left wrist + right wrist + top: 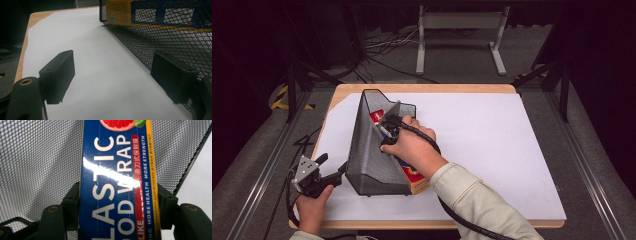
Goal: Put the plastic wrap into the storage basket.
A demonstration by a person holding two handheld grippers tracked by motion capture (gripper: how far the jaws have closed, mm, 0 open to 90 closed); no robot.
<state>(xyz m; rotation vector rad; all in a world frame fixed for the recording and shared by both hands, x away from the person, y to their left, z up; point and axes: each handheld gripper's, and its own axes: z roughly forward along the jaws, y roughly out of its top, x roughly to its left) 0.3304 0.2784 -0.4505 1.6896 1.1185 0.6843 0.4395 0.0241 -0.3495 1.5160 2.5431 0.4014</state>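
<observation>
Inside the black mesh file holder (367,150) on the white-covered table (492,135), the plastic wrap box (117,182) sits clamped between the jaws of the right gripper (388,131), both pads pressing its long sides. The box's end (416,180) protrudes from the holder's near opening. The left gripper (112,77) rests jaws wide apart and empty just beside the holder's mesh wall (160,37), through which that gripper's view reveals the box's yellow and blue side.

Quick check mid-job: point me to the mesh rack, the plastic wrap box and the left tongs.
mesh rack (369,155), high view, on its near side wall.
plastic wrap box (117,182), right gripper view, on its blue printed face between the jaws.
left tongs (112,77), left gripper view, midway between the two open jaws, beside the rack.
</observation>
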